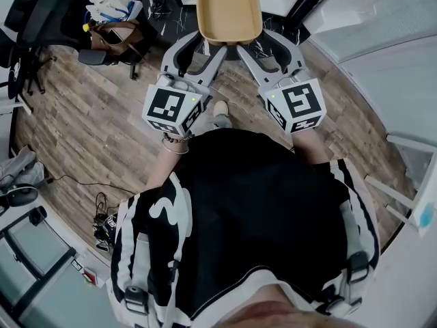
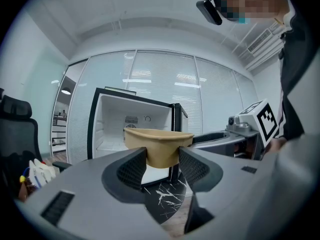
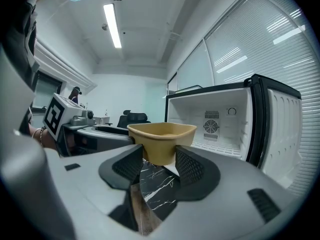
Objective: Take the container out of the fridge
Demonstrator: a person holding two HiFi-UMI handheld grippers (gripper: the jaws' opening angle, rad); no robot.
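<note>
An empty tan container hangs in the air in front of me, held from both sides. My left gripper is shut on its near-left part, and my right gripper on its near-right part. In the left gripper view the container sits pinched between the two black pads, with the open white fridge behind it, its inside bare. In the right gripper view the container is likewise clamped in the gripper, and the open fridge stands to the right.
A black office chair and bags stand on the wood floor at the upper left. A black marble-patterned slab lies under the fridge. Glass walls with blinds rise behind it. Cables and equipment lie at the lower left.
</note>
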